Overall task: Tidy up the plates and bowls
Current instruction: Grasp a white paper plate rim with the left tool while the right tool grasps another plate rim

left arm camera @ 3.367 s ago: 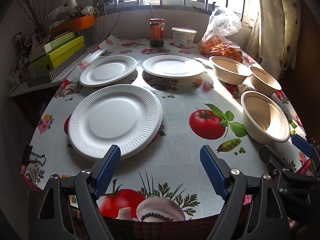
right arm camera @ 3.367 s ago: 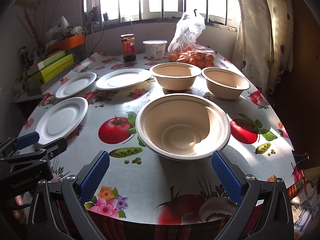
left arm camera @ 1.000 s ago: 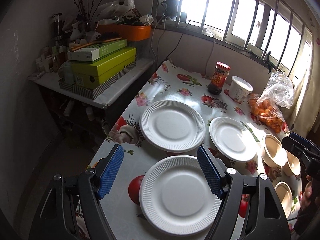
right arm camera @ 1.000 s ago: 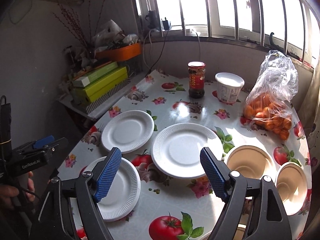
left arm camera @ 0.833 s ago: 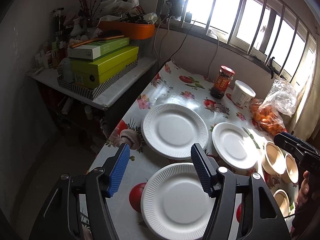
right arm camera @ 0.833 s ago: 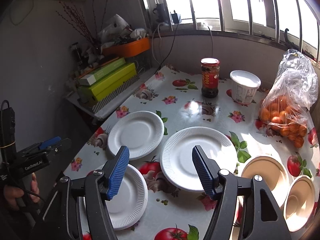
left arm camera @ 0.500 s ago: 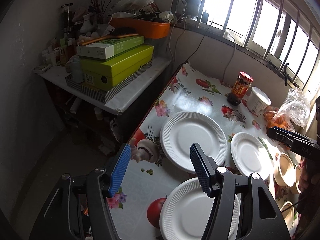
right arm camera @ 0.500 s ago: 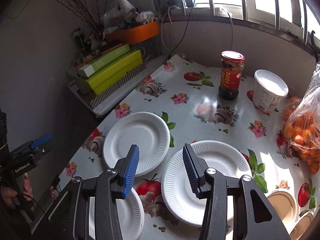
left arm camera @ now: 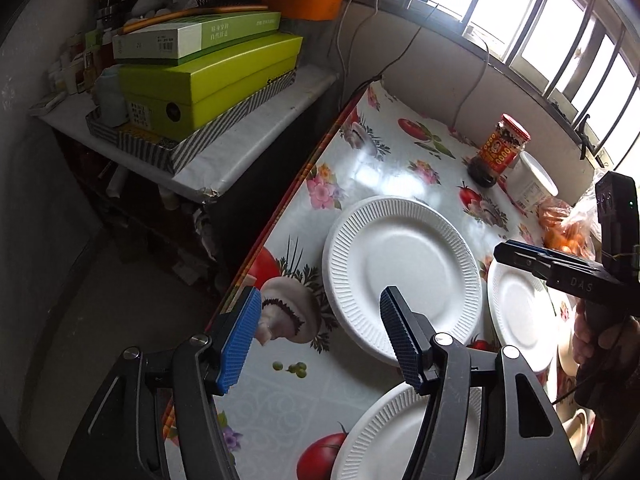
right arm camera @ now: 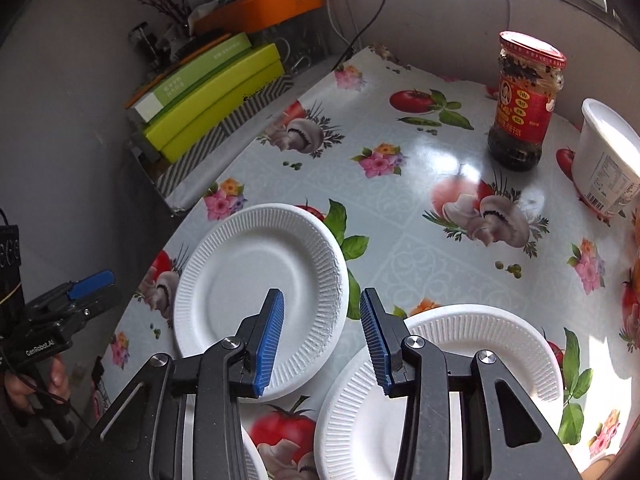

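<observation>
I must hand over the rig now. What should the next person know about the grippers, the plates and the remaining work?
Left gripper: open, empty, above the table edge beside the far plate.
Right gripper: empty; jaws have just been closing over the rim of that same plate, not gripping yet.
The other two plates lie apart, unstacked.
Done: nothing stacked.
Left: stack the plates; bowls are barely in view.

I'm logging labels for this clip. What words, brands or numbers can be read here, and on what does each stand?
"GenRobot.AI": side of the left gripper.
"DAS": side of the right gripper.
Jar: red label with Chinese characters, too small to read reliably.
Tub: printed panel and barcode, too small to read.
Green boxes: print on the sides, blurred.
</observation>
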A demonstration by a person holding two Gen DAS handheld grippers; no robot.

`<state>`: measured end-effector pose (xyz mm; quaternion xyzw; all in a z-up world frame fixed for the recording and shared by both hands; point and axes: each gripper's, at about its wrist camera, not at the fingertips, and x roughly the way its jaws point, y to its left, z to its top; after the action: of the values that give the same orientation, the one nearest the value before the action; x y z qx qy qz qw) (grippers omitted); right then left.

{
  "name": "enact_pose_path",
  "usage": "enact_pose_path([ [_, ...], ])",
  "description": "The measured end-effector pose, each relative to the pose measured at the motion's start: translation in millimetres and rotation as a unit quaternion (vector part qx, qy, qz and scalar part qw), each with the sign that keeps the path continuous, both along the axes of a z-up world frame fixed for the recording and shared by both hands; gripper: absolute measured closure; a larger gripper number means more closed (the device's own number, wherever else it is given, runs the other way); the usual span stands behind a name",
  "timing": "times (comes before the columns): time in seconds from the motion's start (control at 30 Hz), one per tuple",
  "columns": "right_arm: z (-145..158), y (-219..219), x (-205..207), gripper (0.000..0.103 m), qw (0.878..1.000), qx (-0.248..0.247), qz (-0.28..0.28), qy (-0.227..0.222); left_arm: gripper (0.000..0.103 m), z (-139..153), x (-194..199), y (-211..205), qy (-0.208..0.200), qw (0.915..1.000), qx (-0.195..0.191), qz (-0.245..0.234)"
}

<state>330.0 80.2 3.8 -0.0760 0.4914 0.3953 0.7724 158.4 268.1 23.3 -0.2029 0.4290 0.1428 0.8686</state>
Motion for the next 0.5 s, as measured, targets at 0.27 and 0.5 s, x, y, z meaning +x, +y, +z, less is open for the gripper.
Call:
enact_pose_path([
  [0.27,-18.6,5.7,4.3,0.063,0.999,-0.01,-0.026,-0.017,0.04,-24.4,27.5,5.6,0.02,0.9997,-0.007,-0.013],
  [0.5,-31.5,9.4,9.0,0.063,0.999,-0.006,-0.04,0.004,0.04,-37.6,34.5,6.2,0.03,0.9994,-0.018,-0.008],
])
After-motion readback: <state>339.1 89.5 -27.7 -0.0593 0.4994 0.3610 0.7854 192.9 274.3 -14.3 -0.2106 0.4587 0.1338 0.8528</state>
